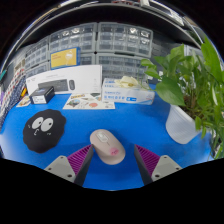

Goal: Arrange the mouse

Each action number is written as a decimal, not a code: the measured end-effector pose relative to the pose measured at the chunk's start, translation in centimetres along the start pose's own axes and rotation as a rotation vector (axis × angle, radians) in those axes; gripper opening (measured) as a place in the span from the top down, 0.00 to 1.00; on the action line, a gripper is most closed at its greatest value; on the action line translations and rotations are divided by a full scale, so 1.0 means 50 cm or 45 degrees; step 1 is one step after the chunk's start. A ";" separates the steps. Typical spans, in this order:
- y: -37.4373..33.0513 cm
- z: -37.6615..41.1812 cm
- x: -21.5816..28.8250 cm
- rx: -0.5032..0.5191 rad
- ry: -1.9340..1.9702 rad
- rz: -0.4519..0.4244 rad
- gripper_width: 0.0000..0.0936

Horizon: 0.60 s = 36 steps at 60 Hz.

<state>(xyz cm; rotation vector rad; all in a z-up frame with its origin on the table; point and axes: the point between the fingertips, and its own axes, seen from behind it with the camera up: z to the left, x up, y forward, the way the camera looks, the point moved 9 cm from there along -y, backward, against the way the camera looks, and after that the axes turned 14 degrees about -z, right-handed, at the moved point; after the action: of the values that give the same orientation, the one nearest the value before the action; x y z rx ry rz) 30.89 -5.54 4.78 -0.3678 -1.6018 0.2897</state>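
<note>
Blue tabletop [130,125] fills the middle of the frame. Behind it, across the top, a wall of clear plastic drawer units [100,42]; their contents are too small to make out.

Mouse [107,145]: pale, beige-white, lying on the blue surface at lower centre, just ahead of the fingers and roughly between their tips. Its near end sits close to the left finger; whether it touches the pad cannot be told.

Gripper [115,160]: fingers spread wide, nothing clamped. Purple pads [78,157] show on both inner faces. The finger bases are cut off at the bottom of the frame.

Left of the mouse: round black mat [44,130] with two white eye-like marks, flat on the table.

Upper left: long white box [63,80] with a keyboard picture on it; print unreadable. A small black box [42,95] stands in front of it. Printed sheets [88,101] lie flat at centre, text illegible. A white-and-blue carton [128,92] sits to their right.

Right side: green leafy plant [190,75], its leaves cut off by the frame edge; its white pot [181,125] is only partly seen.
</note>
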 end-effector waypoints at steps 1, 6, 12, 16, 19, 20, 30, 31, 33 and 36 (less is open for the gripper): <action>0.007 -0.001 0.003 0.004 0.000 0.000 0.12; 0.037 -0.009 0.016 0.011 0.013 0.010 0.14; 0.064 -0.018 0.027 0.007 0.039 0.026 0.17; 0.073 -0.014 0.029 0.027 0.073 0.045 0.26; 0.076 -0.008 0.031 0.033 0.094 0.051 0.35; 0.077 -0.007 0.031 0.034 0.089 0.051 0.37; 0.075 0.005 0.029 0.017 0.093 0.057 0.52; 0.076 0.006 0.031 0.013 0.095 0.059 0.55; 0.078 0.007 0.031 0.008 0.097 0.071 0.57; 0.076 0.008 0.034 0.001 0.081 0.090 0.60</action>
<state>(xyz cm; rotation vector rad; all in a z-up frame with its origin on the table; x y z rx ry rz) 30.63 -1.34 4.79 -0.4297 -1.5288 0.3294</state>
